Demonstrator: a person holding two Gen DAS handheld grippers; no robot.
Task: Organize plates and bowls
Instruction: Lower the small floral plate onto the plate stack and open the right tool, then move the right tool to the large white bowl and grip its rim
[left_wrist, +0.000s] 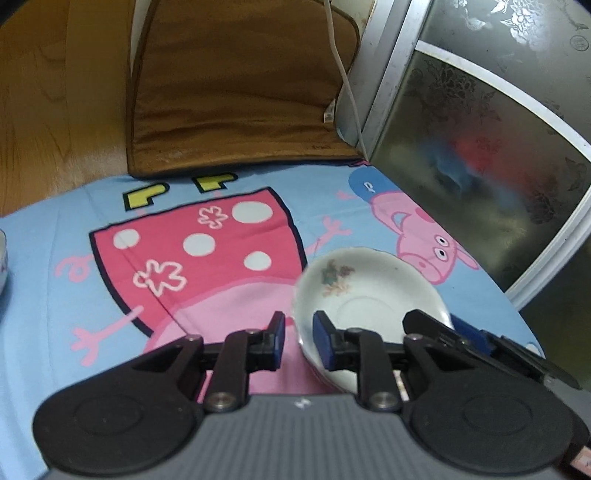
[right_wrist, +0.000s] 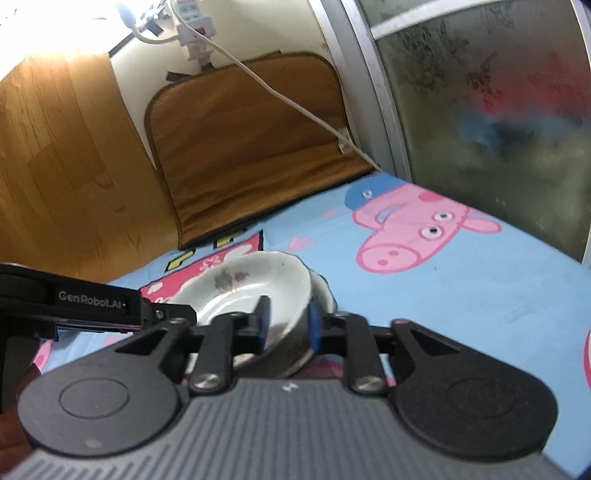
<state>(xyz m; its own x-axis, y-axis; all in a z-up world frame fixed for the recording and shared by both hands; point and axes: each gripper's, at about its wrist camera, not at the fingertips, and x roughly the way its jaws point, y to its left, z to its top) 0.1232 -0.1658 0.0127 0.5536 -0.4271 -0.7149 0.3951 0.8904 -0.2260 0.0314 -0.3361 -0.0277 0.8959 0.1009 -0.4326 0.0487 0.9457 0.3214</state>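
Blue cartoon-pig cloth (left_wrist: 55, 266) over the tabletop, brown cushion (left_wrist: 236, 85) behind; white floral plate (left_wrist: 369, 291) tilted, stacked in a second dish (right_wrist: 325, 291); left gripper (left_wrist: 298, 339) jaws slightly apart astride its rim; right gripper (right_wrist: 286, 325) jaws parted around its edge.

- The left wrist view looks down along its own gripper (left_wrist: 298, 339), close over the cartoon-print cloth (left_wrist: 55, 295), facing a brown cushion (left_wrist: 240, 85).
- The right wrist view sits lower, nearer level, facing that cushion too.
- Both share the white dish (left_wrist: 373, 291), cushion, cloth and frosted glass door (left_wrist: 480, 155).
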